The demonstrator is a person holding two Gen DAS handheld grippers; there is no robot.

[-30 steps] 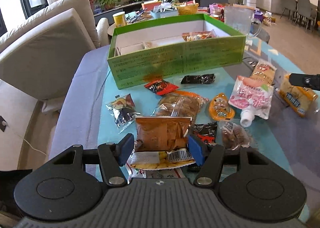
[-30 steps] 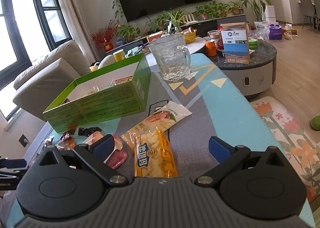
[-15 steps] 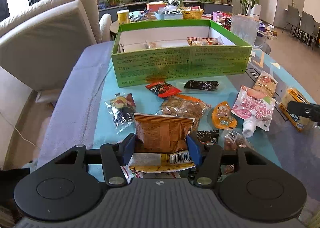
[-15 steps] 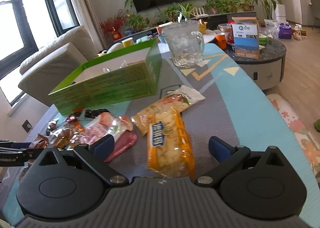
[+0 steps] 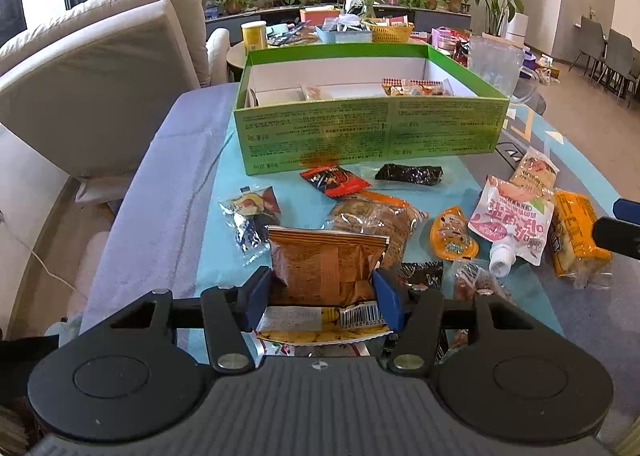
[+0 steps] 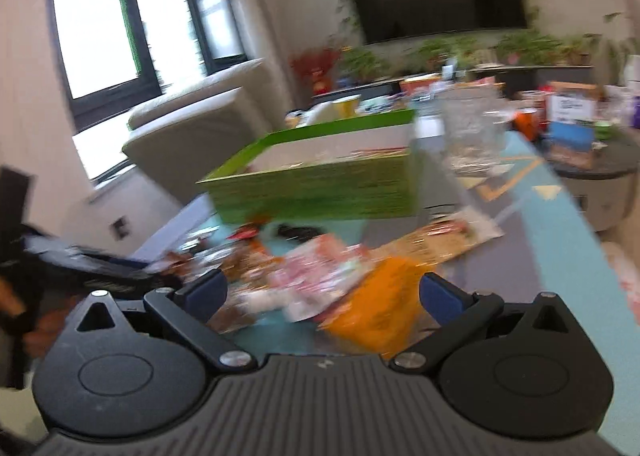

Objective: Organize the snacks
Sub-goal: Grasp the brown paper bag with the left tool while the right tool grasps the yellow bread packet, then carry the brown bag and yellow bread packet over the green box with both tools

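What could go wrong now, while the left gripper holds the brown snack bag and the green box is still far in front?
1. The left gripper pinches only the lower part of the soft brown snack bag, so it may slip or get crushed.
2. The green box has a tall near wall; a low carry could hit it.
3. The right gripper hangs open over the orange packet in a blurred view, so its aim looks uncertain.

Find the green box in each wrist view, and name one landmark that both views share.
Left wrist: the green box stands upper centre, beyond the loose snack packets.
Right wrist: the same box sits mid-frame, left of centre, blurred.
Shared landmark: the glass mug beside the box's right end.
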